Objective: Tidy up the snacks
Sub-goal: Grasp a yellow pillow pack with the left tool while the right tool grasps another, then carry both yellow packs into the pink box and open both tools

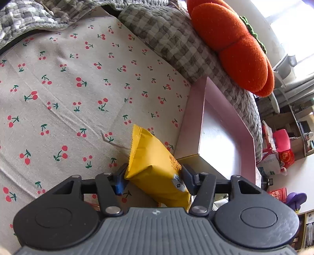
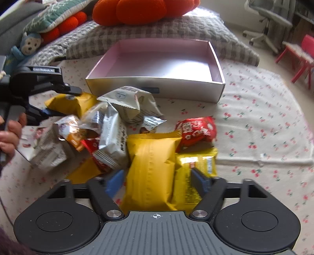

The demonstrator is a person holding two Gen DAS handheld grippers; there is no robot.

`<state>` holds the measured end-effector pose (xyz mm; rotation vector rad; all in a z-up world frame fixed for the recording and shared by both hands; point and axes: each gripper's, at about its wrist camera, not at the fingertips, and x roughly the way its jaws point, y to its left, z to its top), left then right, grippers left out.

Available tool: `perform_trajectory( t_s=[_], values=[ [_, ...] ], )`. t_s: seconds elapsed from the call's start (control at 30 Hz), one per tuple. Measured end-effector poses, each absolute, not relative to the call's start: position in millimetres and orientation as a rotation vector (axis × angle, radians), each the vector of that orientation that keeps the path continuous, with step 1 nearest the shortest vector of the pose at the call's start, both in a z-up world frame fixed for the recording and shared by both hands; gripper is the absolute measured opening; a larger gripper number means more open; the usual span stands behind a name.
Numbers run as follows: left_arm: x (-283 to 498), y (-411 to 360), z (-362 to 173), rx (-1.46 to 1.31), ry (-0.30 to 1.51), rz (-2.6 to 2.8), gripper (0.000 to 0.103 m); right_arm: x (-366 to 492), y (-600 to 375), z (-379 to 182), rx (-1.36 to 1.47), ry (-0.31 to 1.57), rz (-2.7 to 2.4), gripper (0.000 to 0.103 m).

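Observation:
My left gripper (image 1: 153, 179) is shut on a yellow snack packet (image 1: 155, 166), held above the cherry-print cloth (image 1: 58, 94) beside the corner of an empty pink-lined box (image 1: 219, 135). In the right wrist view the same gripper (image 2: 58, 102) holds that yellow packet (image 2: 70, 103) left of the box (image 2: 157, 58). My right gripper (image 2: 157, 180) is open, its jaws either side of two yellow packets (image 2: 151, 168) at the near edge of a pile of snack packets (image 2: 117, 125). A red packet (image 2: 196, 130) lies at the pile's right.
A checked grey quilt (image 2: 137, 37) lies behind the box, with an orange plush cushion (image 2: 137, 9) on it. A blue monkey toy (image 2: 29, 44) sits at the far left. A red chair (image 2: 302, 53) and an office chair (image 2: 268, 21) stand at the right.

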<state>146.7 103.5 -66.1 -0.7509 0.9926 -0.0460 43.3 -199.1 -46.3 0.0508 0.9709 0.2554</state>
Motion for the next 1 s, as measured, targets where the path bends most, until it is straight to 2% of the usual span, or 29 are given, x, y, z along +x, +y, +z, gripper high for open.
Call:
perform_trajectory(
  t_s=[0.07, 0.23, 0.43, 1.0],
  values=[
    [147, 105, -66, -0.758, 0.987, -0.047, 0.047, 42, -200, -45, 0.069, 0.973, 0.274, 0.045],
    [146, 110, -64, -0.793, 0.965, -0.060, 0.035, 44, -203, -44, 0.098, 0.979, 0.273, 0.040],
    [143, 110, -56, -0.794, 0.927, -0.084, 0.026, 44, -211, -40, 0.161, 0.980, 0.273, 0.039],
    [131, 115, -25, -0.809, 0.839, -0.100, 0.023, 50, -236, -13, 0.293, 0.903, 0.271, 0.038]
  ],
)
